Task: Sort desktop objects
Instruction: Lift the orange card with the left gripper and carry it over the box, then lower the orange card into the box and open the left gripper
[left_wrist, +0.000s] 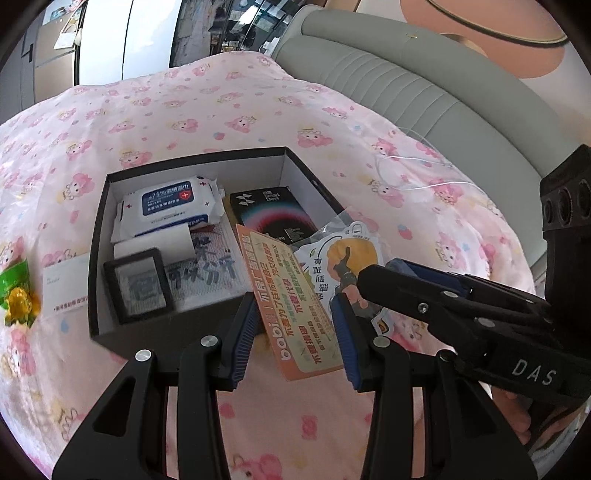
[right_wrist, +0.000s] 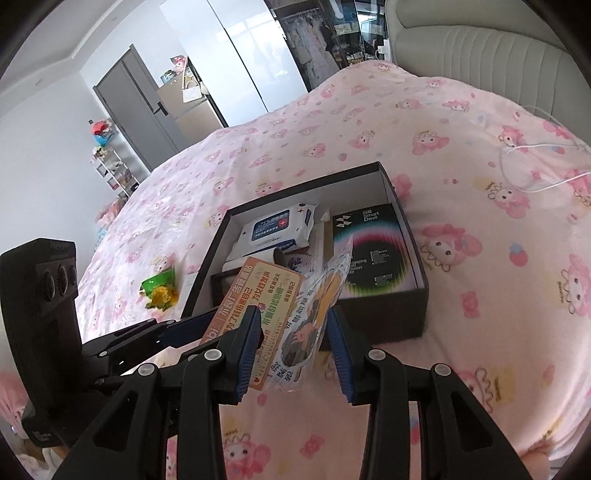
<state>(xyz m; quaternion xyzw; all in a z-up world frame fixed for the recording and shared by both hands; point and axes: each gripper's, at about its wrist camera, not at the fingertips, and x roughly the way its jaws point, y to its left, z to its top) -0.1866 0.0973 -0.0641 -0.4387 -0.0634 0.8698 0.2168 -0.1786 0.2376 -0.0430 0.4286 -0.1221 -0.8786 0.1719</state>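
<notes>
A black open box (left_wrist: 96, 229) (right_wrist: 413, 236) sits on the pink bedspread. It holds a wipes pack (left_wrist: 170, 206) (right_wrist: 277, 229), a black Smart Devil box (left_wrist: 273, 214) (right_wrist: 373, 251), a small black frame (left_wrist: 138, 286) and a paper roll (left_wrist: 155, 247). An orange card (left_wrist: 295, 302) (right_wrist: 255, 306) and a clear sticker packet (left_wrist: 340, 258) (right_wrist: 317, 310) lean at the box's near edge. My left gripper (left_wrist: 295, 339) is open around the card. My right gripper (right_wrist: 291, 350) is open around the card and packet; it also shows in the left wrist view (left_wrist: 402, 280).
A green and yellow candy wrapper (left_wrist: 16, 295) (right_wrist: 160, 290) and a white card (left_wrist: 64, 288) lie left of the box. A white cable (left_wrist: 413, 177) (right_wrist: 532, 170) lies to the right. A grey padded headboard (left_wrist: 424, 85) runs behind the bed.
</notes>
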